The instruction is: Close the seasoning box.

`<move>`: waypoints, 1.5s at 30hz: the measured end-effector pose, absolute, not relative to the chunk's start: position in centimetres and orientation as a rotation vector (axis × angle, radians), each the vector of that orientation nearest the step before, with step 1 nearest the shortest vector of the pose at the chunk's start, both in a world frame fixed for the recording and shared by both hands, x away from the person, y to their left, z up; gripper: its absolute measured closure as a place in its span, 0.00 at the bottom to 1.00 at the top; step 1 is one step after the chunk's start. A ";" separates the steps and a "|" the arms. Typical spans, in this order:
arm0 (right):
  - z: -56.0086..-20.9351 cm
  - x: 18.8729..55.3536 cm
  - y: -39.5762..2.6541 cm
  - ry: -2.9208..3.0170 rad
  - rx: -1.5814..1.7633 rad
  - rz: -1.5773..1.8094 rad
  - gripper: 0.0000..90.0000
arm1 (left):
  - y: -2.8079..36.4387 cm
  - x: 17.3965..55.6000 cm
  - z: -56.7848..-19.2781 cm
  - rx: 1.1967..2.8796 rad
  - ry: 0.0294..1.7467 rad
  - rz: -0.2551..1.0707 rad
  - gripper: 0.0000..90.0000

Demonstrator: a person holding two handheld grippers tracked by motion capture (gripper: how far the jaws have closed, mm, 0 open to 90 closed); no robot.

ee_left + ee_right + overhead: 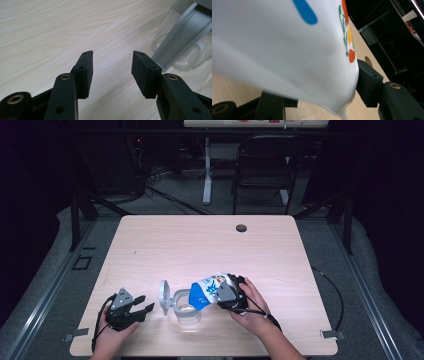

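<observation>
I am looking down on a pale wooden table (150,245). My right gripper (234,292) has its jaws clamped on a soft white pouch (207,291) with blue, orange and green print. The pouch is tipped over, its blue end hanging over the mouth of a clear plastic jar (187,310) that stands near the front edge of the table. The jar's hinged lid (164,296) stands open on its left side. In the right gripper view, the pouch (287,50) bulges between the jaws and its skin is dented where the right pad presses in.

My left gripper (131,309) rests on the table just left of the jar, jaws open and holding nothing. In the left gripper view its black pads (140,72) stand apart over bare wood, with the jar (175,50) and the lid close on the right.

My judgement of the risks: nothing steadies the jar, so a nudge from the pouch could tip it or slide it. The pouch is limp, and a squeeze could push contents out too fast and past the rim. If the pouch's mouth drifts off the opening, contents land on the table. The upright lid could also catch the pouch or swing shut.
</observation>
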State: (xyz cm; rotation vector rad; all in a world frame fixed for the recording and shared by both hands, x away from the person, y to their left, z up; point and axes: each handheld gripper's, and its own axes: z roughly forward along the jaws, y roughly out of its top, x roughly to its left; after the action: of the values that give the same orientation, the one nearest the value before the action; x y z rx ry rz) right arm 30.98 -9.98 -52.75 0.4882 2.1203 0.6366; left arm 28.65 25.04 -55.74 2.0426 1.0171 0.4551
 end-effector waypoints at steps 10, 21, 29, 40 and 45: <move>-52.7 30.9 -9.6 2.097 0.438 0.585 0.49 | 25.0 28.6 -55.8 2.041 1.016 0.454 0.58; -52.7 31.2 -9.7 2.070 0.415 0.516 0.49 | 25.1 28.7 -55.8 2.044 1.017 0.453 0.58; -52.7 31.4 -9.8 2.065 0.415 0.485 0.49 | 25.0 28.7 -55.8 2.050 1.010 0.454 0.58; -52.6 31.6 -9.5 2.037 0.368 0.451 0.49 | 25.0 28.7 -55.8 2.046 1.016 0.451 0.58; -52.4 31.8 -9.4 2.029 0.355 0.425 0.50 | 25.0 28.7 -55.8 2.046 1.013 0.450 0.58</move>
State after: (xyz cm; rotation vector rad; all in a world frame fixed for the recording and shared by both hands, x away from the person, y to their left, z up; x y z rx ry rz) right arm 31.77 -9.37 -52.44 0.3552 2.0289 0.4245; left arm 28.69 24.98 -55.80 2.0465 1.0129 0.4498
